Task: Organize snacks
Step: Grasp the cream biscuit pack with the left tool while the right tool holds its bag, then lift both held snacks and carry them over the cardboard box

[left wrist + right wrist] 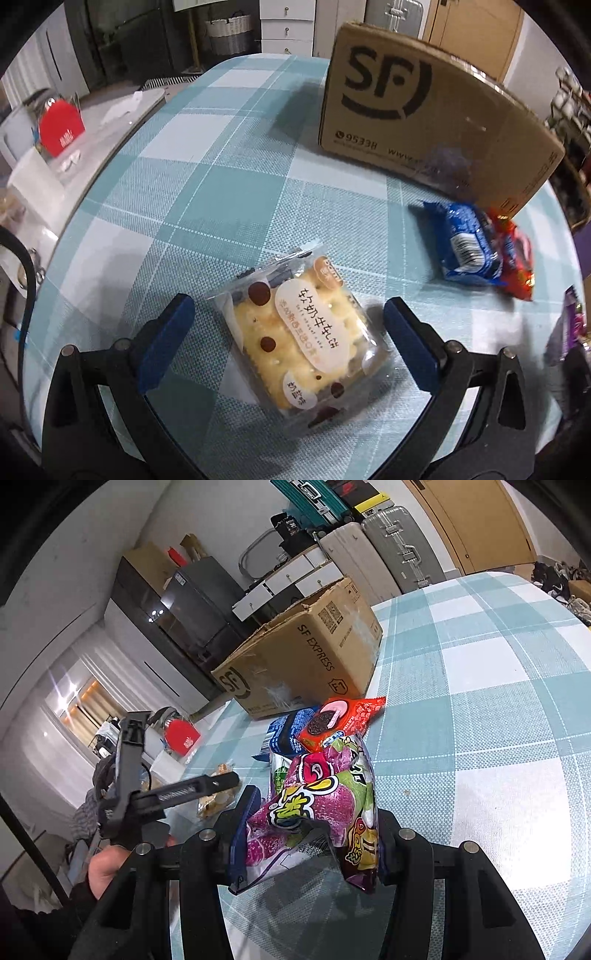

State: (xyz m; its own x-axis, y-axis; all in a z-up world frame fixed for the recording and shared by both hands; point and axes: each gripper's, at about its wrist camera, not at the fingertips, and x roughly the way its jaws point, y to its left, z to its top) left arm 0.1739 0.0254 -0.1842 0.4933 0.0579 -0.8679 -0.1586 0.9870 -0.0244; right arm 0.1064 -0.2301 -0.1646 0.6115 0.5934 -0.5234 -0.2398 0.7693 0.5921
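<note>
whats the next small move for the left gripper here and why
Probably lower the left gripper a little and close its fingers on the clear-wrapped cracker pack. The pack lies flat on the checked tablecloth between the open fingers, which do not appear to press it yet. The right gripper already holds the purple candy bag, and the cardboard box stands just beyond.
</note>
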